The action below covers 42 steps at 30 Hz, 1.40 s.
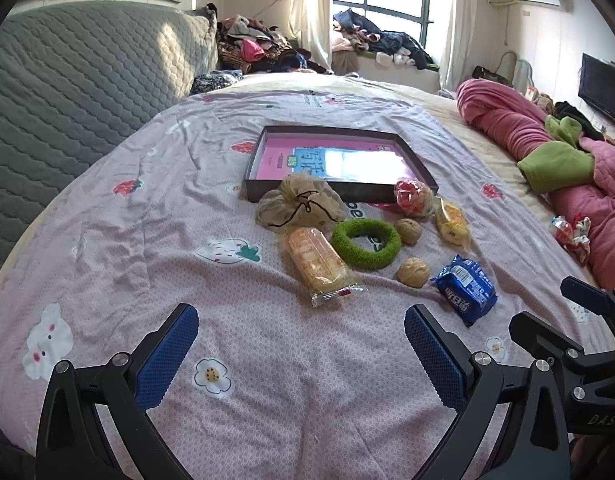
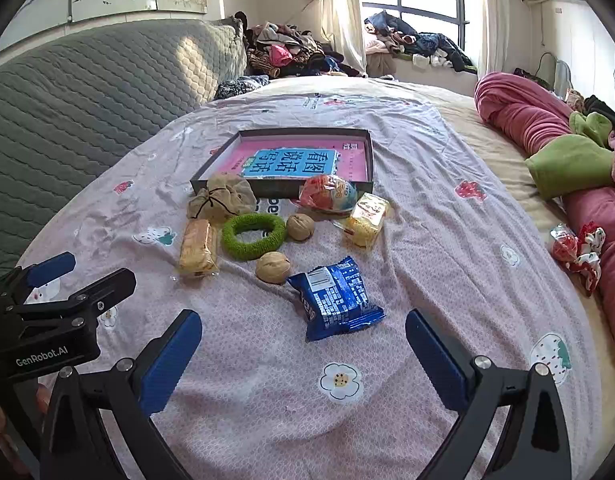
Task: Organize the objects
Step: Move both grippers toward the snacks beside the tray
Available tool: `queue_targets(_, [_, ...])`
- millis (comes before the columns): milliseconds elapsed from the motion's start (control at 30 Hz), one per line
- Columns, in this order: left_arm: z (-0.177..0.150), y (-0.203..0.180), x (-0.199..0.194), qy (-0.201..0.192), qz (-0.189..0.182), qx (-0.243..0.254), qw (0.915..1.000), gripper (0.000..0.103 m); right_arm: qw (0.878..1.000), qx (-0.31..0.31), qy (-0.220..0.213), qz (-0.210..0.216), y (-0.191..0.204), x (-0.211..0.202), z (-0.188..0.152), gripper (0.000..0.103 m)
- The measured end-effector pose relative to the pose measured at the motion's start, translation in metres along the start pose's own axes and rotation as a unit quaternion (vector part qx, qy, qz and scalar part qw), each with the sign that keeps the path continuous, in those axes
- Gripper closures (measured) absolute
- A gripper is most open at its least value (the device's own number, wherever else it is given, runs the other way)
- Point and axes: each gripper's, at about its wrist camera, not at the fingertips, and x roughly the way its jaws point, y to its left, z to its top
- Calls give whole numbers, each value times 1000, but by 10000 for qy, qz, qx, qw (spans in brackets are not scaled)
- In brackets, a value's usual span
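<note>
A shallow dark box (image 1: 263,146) (image 2: 369,156) with a pink and blue book in it lies on the bed. In front of it are a beige mesh pouch (image 1: 301,204) (image 2: 221,200), a green ring (image 1: 365,242) (image 2: 253,236), two walnuts (image 1: 413,272) (image 2: 272,267), a wrapped biscuit pack (image 1: 317,266) (image 2: 198,248), a yellow snack (image 1: 451,220) (image 2: 365,218), a red wrapped sweet (image 1: 413,196) (image 2: 327,194) and a blue packet (image 1: 465,286) (image 2: 333,300). My left gripper (image 1: 301,332) is open and empty, short of the biscuit pack. My right gripper (image 2: 303,338) is open, with the blue packet just ahead between its fingers.
A pink flowered sheet (image 1: 167,216) covers the bed. A grey quilted headboard (image 1: 67,80) stands on the left. A rolled pink blanket with green lining (image 2: 567,160) lies on the right, with a red and white wrapper (image 2: 577,250) beside it. Clothes are piled by the window (image 1: 371,36).
</note>
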Motion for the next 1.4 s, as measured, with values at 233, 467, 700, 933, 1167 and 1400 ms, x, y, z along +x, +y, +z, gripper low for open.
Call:
queue_targets(233, [0, 1, -11, -55, 24, -12, 10000, 0, 9999, -18, -119, 53, -1, -12, 1, 0])
queue_targets(467, [-1, -1, -22, -128, 40, 9, 9999, 0, 9997, -66, -214, 61, 0, -25, 1, 0])
queue_targets(700, [-4, -1, -31, -158, 30, -10, 9999, 0, 9996, -90, -267, 67, 0, -35, -2, 0])
queue_targets(933, [-7, -2, -37, -200, 49, 9, 9998, 0, 9993, -160, -335, 50, 1, -43, -7, 0])
queue_targets(1167, [-8, -3, -24, -115, 26, -16, 9999, 0, 9995, -113, -282, 53, -7, -34, -6, 0])
queue_targets(1400, [-3, -5, -5, -21, 18, -23, 10000, 0, 9997, -199, -147, 17, -8, -17, -3, 0])
